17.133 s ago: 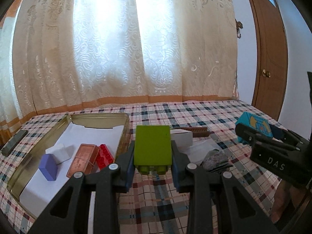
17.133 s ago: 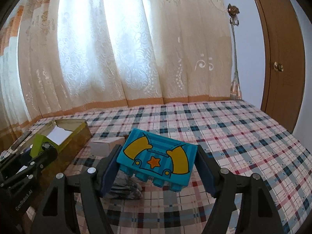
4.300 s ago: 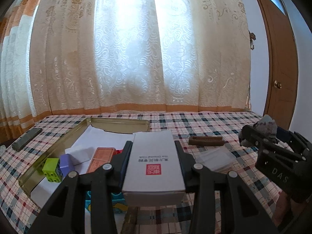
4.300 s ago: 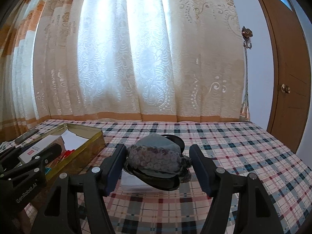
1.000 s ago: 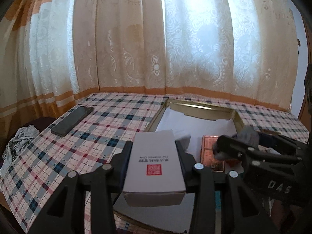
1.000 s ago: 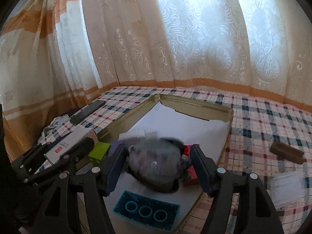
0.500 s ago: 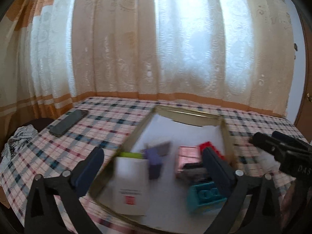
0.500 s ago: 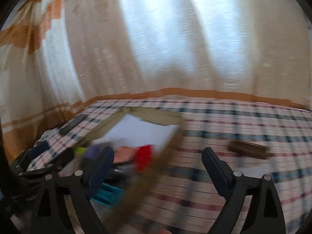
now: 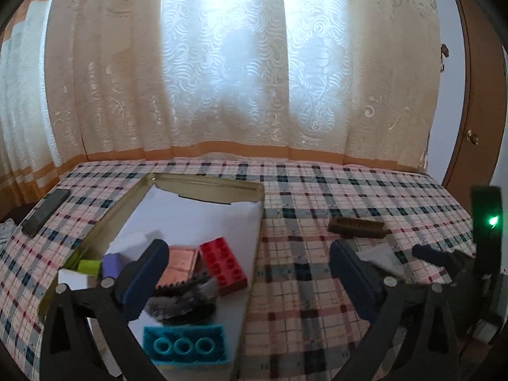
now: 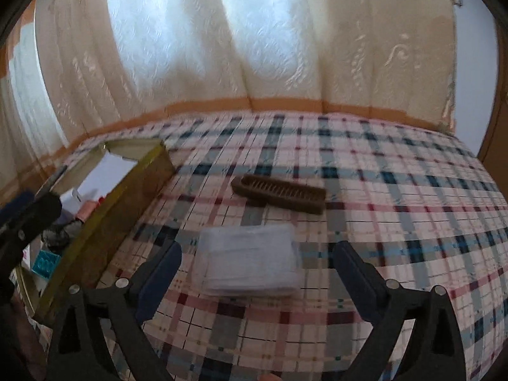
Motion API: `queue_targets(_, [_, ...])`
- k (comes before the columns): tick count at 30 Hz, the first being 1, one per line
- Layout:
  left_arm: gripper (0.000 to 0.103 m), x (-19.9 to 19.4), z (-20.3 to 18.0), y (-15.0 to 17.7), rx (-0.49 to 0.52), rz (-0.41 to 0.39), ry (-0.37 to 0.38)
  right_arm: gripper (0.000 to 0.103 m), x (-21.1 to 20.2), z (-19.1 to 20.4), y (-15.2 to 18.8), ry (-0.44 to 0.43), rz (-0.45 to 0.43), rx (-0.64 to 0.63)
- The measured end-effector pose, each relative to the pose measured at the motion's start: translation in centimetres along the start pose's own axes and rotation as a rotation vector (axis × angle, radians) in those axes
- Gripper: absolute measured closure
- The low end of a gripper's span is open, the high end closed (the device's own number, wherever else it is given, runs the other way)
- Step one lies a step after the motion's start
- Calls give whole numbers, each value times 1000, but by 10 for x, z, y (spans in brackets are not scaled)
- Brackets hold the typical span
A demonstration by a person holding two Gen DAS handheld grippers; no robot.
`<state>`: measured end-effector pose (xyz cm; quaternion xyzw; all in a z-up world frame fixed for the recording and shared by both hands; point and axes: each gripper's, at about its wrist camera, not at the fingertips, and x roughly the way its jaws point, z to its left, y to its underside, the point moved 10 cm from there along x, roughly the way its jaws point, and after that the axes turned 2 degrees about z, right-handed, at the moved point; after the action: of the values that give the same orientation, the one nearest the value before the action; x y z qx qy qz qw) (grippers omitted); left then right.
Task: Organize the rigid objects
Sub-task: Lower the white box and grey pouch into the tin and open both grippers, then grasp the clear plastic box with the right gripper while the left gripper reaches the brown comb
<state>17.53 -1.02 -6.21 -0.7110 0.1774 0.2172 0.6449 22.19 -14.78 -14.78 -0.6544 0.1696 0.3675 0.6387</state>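
This is looking like a room in a home. Long cream lace curtains [image 9: 222, 73] with an orange band are hanging across the whole upper half of both views, daylight glowing through them. A wooden door [image 9: 470, 111] with a round knob is standing at the right edge, and a plaid cloth [image 10: 365, 171] is covering the table across the lower half.

My left camera looks down over the gold tin [image 9: 203, 187], my right over the tablecloth; both share the brown comb [image 9: 357, 227] [image 10: 279, 193].
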Motion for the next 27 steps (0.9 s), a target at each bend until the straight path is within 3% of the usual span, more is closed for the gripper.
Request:
queue_targets(6, [0,14,-3,-5,-10,36,-2,5,28,0,5,44,82,-23])
queue_targets(9, [0,21,-7,-7,8,46,-13,5,45,0,10,16,152,-14])
queue_targets(11, [0,25,-13,-8,19,54,-10,5,45,1,10,19,152,-26])
queue_targets(14, [0,31,-23,-11,43,64,-17,20,40,-6,8,36,133,-17])
queue_targets(15, [0,33,-27,-12,49,69,-17,20,38,-12,8,48,126,-6])
queue_targets(19, [0,45,-53,-16,67,98,16,20,27,-56,5,78,87,104])
queue_targets(27, [0,95,-116,-8,122,191,70,20,7,-158,1,232,24,279])
